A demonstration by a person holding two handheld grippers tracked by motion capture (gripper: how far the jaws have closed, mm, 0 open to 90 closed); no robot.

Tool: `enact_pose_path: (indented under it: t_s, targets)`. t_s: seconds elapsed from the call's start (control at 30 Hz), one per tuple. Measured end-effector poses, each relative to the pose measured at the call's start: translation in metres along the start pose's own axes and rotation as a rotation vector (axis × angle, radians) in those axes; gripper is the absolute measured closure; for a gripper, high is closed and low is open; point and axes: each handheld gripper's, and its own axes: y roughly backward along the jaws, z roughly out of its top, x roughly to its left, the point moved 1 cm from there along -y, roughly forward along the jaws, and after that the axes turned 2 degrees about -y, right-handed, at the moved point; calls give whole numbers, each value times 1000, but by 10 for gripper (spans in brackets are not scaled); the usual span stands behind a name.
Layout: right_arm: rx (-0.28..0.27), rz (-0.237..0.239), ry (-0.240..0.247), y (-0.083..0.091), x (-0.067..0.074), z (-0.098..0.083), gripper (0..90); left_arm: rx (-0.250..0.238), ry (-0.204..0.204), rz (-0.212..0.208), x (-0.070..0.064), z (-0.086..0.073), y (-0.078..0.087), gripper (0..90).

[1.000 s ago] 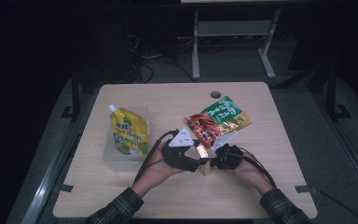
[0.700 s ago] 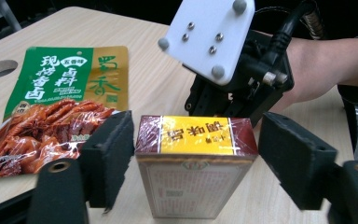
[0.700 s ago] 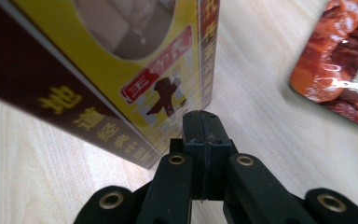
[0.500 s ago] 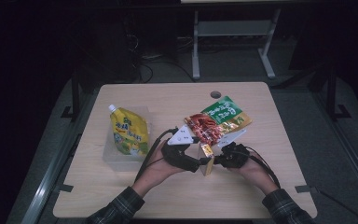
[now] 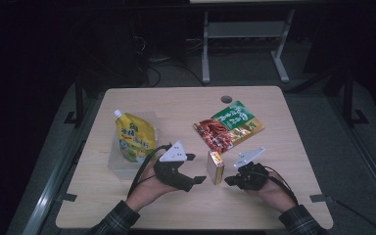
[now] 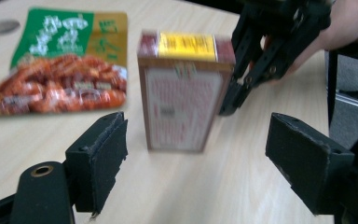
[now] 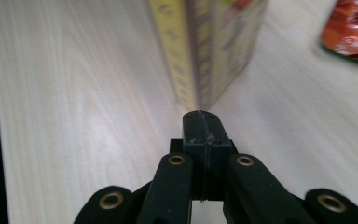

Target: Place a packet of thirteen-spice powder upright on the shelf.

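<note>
Small box (image 5: 215,167) print blurred, standing on counter (image 5: 176,103), left tool (image 5: 196,168) just opened wide, empty, right tool (image 5: 228,180) pinched closed beside box

The high view is showing a table (image 5: 186,105) that is lying evenly lit from above, while the room around it is falling into near black; only the stand legs behind are catching faint light. Shadows on the tabletop are staying short and soft. The picture is reading slightly grainy.

In the left gripper view, the small box (image 6: 184,88) and the red and green packet (image 6: 60,70) are smearing with motion blur, and the print is not reading.

In the right gripper view, the near jaws are rendering sharp, while the small box is lying out of focus. A pale sheen is spreading over the wood grain at the left.
</note>
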Motion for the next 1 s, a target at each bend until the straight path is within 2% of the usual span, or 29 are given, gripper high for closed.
enact_pose_path:
  t_s: [0.17, 0.23, 0.33, 0.4, 0.47, 0.5, 0.6, 0.77, 0.93, 1.0]
  targets:
    - [12, 4, 25, -7, 7, 2, 900, 40, 10, 1, -9, -19, 5, 196]
    - [18, 8, 12, -11, 8, 4, 899, 53, 17, -8, -12, -26, 8, 196]
    - [30, -6, 23, -15, 6, 5, 900, 72, 18, -13, -17, -35, 10, 194]
    - [28, -9, 7, -15, 5, 5, 899, 79, 25, -20, -19, -39, 10, 194]
    - [30, -23, 16, -15, 2, 5, 900, 88, 27, -25, -19, -41, 9, 194]
    - [28, -19, -1, -15, 2, 6, 900, 94, 24, -26, -19, -41, 9, 194]
    - [24, -35, 2, -14, -4, 7, 899, 92, 24, -30, -19, -41, 8, 194]
    - [10, -35, -25, -16, -13, 12, 900, 94, 26, -31, -19, -41, 7, 194]
    - [3, -61, -22, -20, -21, 21, 899, 102, 26, -36, -19, -42, 5, 195]
    - [-7, -56, -24, -19, -23, 21, 899, 103, 26, -36, -19, -43, 4, 195]
